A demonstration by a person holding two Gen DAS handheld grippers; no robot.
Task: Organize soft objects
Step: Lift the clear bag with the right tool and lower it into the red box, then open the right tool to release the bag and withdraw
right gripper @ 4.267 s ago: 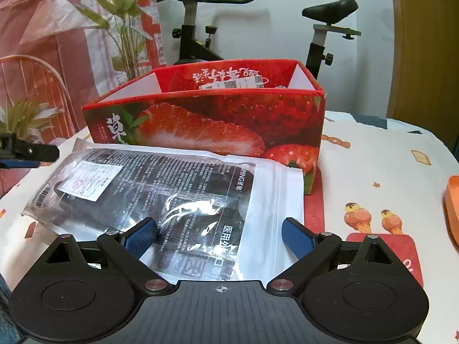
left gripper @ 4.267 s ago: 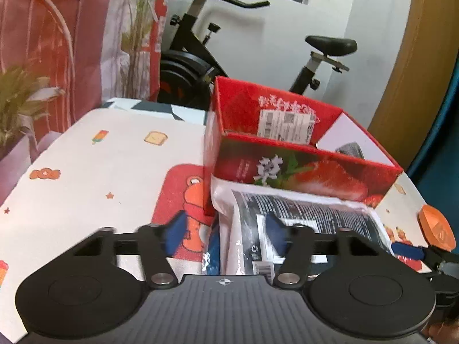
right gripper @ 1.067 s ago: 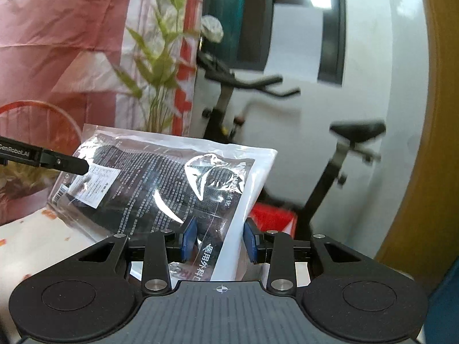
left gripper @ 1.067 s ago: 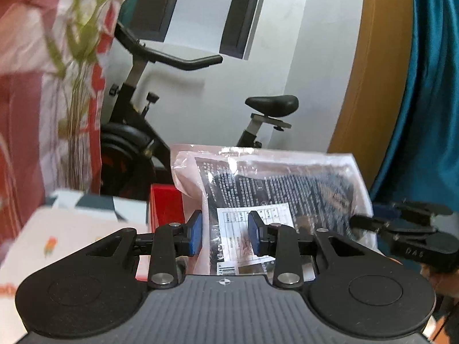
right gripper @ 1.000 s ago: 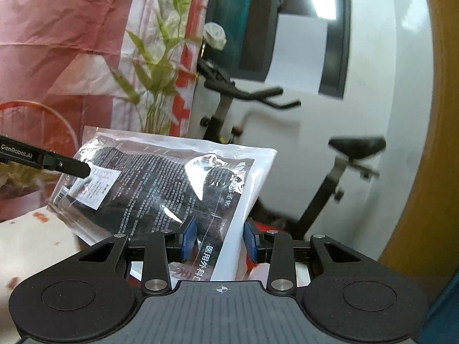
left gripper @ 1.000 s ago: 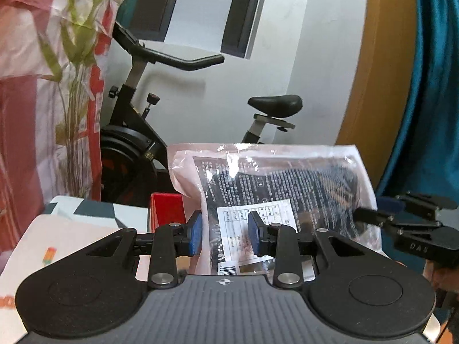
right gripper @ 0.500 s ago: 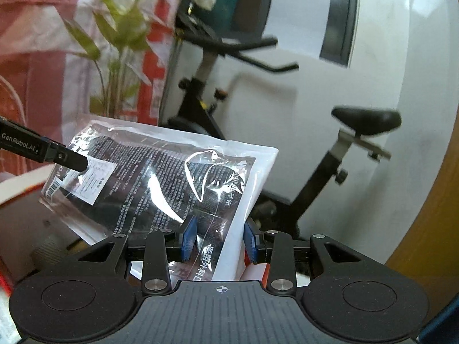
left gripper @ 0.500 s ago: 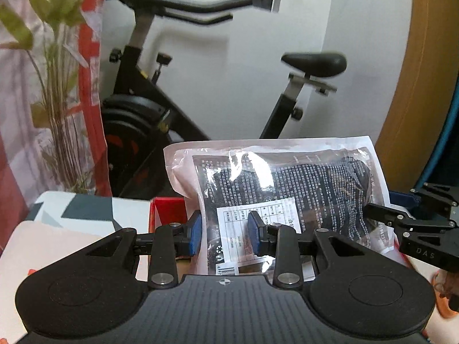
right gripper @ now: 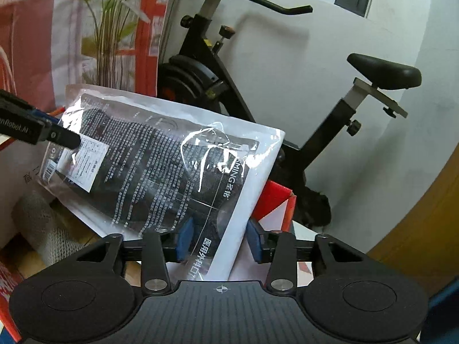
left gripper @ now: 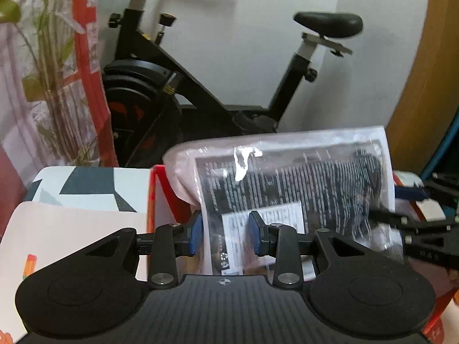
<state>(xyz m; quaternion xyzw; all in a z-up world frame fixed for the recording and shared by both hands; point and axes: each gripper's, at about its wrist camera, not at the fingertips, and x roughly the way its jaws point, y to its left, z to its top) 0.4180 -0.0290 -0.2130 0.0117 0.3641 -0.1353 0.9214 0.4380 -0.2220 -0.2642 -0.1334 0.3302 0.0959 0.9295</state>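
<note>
A clear plastic pack of black soft goods with a white label (left gripper: pixel 301 186) hangs between both grippers, over the open red strawberry box (left gripper: pixel 156 197). My left gripper (left gripper: pixel 225 236) is shut on the pack's label end. My right gripper (right gripper: pixel 219 243) is shut on the pack's (right gripper: pixel 160 166) other end. In the right wrist view the left gripper's fingers (right gripper: pixel 61 137) pinch the far corner. The right gripper's fingers (left gripper: pixel 401 223) show at the pack's right edge in the left wrist view. A grey knit roll (right gripper: pixel 43 229) lies inside the box (right gripper: pixel 275 200).
An exercise bike (left gripper: pixel 200 91) stands behind the table against the white wall. A potted plant (left gripper: pixel 54 94) and red-and-white curtain are at left. The patterned tablecloth (left gripper: pixel 71 229) lies left of the box. A wooden panel (left gripper: pixel 416 86) is at right.
Both grippers have carried the pack from high up down toward the box. The box's inside and the grey roll now show under the pack. Both grips stay shut.
</note>
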